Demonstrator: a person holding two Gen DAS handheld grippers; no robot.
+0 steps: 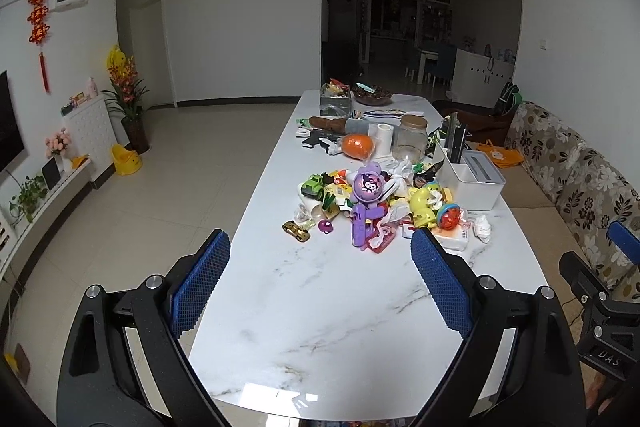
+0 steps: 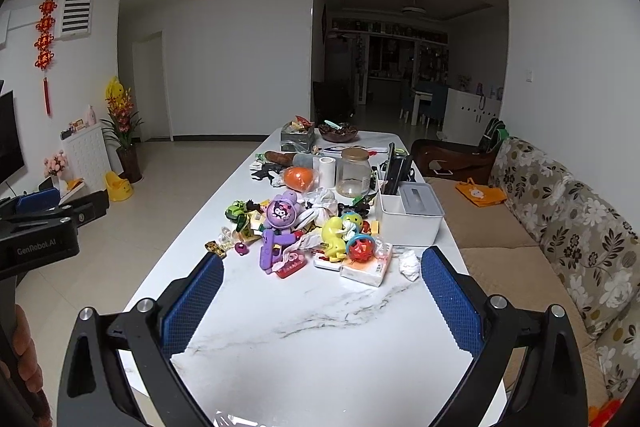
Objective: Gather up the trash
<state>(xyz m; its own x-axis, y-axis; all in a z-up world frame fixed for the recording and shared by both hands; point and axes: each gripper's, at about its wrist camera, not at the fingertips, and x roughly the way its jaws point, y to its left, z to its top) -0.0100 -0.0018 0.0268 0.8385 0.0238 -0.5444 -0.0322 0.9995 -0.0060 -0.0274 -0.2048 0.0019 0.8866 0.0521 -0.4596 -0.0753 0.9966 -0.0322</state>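
Hovering over the near end of the white marble desk [image 1: 340, 307], the left tongs [image 1: 320, 247] and right tongs [image 2: 322, 267] both gape wide and hold nothing. A crumpled white tissue [image 2: 409, 264] lies on the desk just right of the toy pile [image 2: 288, 227], near the white box [image 2: 408, 219]. Only the right view shows a hand [image 2: 20, 339] at its left edge; the left view catches the other tool at its right edge
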